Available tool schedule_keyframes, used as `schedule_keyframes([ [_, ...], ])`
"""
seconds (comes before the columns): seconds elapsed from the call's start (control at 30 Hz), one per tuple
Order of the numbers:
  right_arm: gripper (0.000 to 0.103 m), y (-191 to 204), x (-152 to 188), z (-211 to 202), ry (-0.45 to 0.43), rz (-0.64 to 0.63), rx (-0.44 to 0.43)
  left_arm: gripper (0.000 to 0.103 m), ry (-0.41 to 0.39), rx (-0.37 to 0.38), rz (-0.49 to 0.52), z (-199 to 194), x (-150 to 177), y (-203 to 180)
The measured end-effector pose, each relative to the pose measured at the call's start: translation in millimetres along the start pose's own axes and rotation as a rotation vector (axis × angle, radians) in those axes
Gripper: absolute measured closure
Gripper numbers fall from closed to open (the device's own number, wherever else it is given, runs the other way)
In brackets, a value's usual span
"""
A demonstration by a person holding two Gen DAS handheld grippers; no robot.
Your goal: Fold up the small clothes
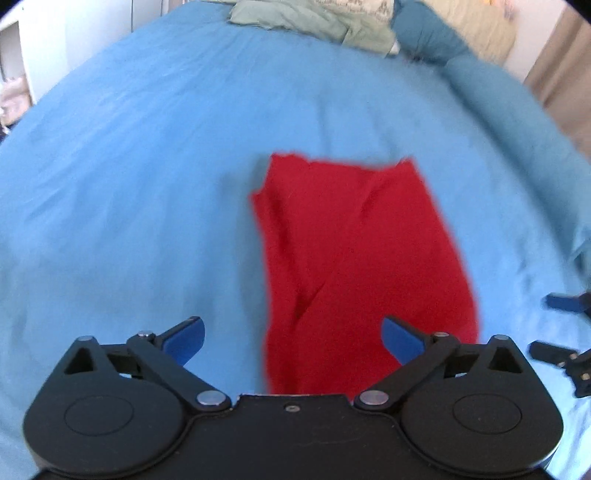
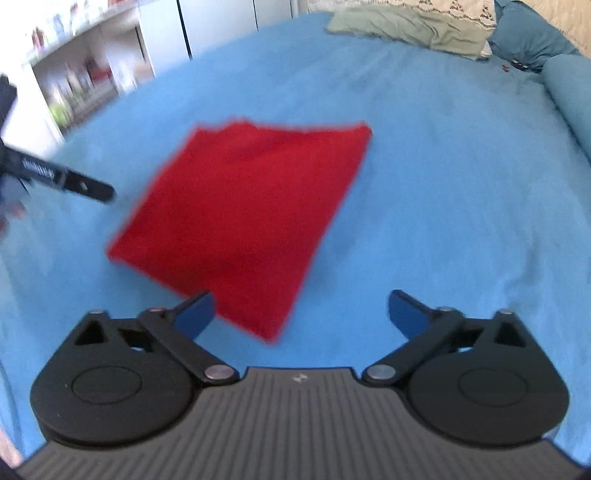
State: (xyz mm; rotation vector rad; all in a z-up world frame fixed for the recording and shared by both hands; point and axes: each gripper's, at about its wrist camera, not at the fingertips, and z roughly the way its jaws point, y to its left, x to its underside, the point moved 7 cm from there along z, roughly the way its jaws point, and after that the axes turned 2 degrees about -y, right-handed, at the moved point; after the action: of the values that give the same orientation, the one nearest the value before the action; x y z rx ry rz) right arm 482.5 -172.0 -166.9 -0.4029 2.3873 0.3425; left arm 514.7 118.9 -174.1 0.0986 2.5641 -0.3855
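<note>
A red garment (image 1: 362, 258) lies folded into a rough rectangle on the blue bedspread (image 1: 147, 184). It also shows in the right wrist view (image 2: 251, 214). My left gripper (image 1: 293, 338) is open and empty, above the garment's near end. My right gripper (image 2: 301, 314) is open and empty, above the garment's near right corner. The right gripper's fingers (image 1: 561, 302) show at the right edge of the left wrist view. The left gripper's finger (image 2: 85, 186) shows at the left of the right wrist view, apart from the cloth.
A pale green pillow (image 2: 406, 26) and dark blue pillows (image 2: 532, 33) lie at the head of the bed. White shelves (image 2: 74, 74) stand beyond the bed's left side. Blue bedspread (image 2: 461, 184) lies around the garment.
</note>
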Motion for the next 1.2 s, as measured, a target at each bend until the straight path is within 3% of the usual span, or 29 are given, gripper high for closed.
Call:
schedule_keyframes([
  [0.13, 0.000, -16.7, -29.0, 36.9, 0.050, 0.148, -0.062, 0.001, 0.013, 0.074, -0.073, 37.2, -24.3, 2.4],
  [0.27, 0.000, -35.2, -32.9, 84.0, 0.108, 0.323, -0.113, 0.016, 0.059, 0.092, -0.097, 74.7, -29.4, 11.3],
  [0.4, 0.001, -45.7, -30.7, 119.1, 0.133, 0.429, -0.142, 0.021, 0.077, 0.091, -0.106, 92.6, -25.3, 18.7],
  [0.5, 0.011, -47.7, -25.2, 136.3, 0.142, 0.482, -0.160, 0.021, 0.072, 0.106, -0.128, 98.2, -21.6, 22.3],
  [0.57, 0.011, -46.6, -26.2, 140.0, 0.117, 0.497, -0.163, 0.021, 0.060, 0.106, -0.125, 97.3, -20.5, 20.5],
  [0.63, 0.018, -42.9, -28.3, 142.0, 0.111, 0.496, -0.164, 0.034, 0.056, 0.109, -0.113, 98.9, -20.3, 15.7],
  [0.67, 0.033, -39.3, -31.0, 143.0, 0.113, 0.486, -0.174, 0.053, 0.061, 0.132, -0.113, 98.4, -20.8, 12.1],
  [0.73, 0.042, -32.9, -35.3, 142.6, 0.121, 0.441, -0.147, 0.060, 0.067, 0.126, -0.101, 98.1, -21.9, 5.4],
  [0.8, 0.059, -27.1, -39.2, 136.7, 0.117, 0.406, -0.137, 0.069, 0.060, 0.100, -0.072, 95.3, -23.3, 0.9],
  [0.9, 0.064, -19.6, -47.4, 126.9, 0.096, 0.360, -0.123, 0.080, 0.044, 0.076, -0.072, 87.1, -26.8, -2.8],
  [1.2, 0.066, 0.2, -57.6, 65.4, 0.026, 0.315, -0.121, 0.083, -0.012, 0.090, -0.035, 32.3, -23.0, -32.2],
])
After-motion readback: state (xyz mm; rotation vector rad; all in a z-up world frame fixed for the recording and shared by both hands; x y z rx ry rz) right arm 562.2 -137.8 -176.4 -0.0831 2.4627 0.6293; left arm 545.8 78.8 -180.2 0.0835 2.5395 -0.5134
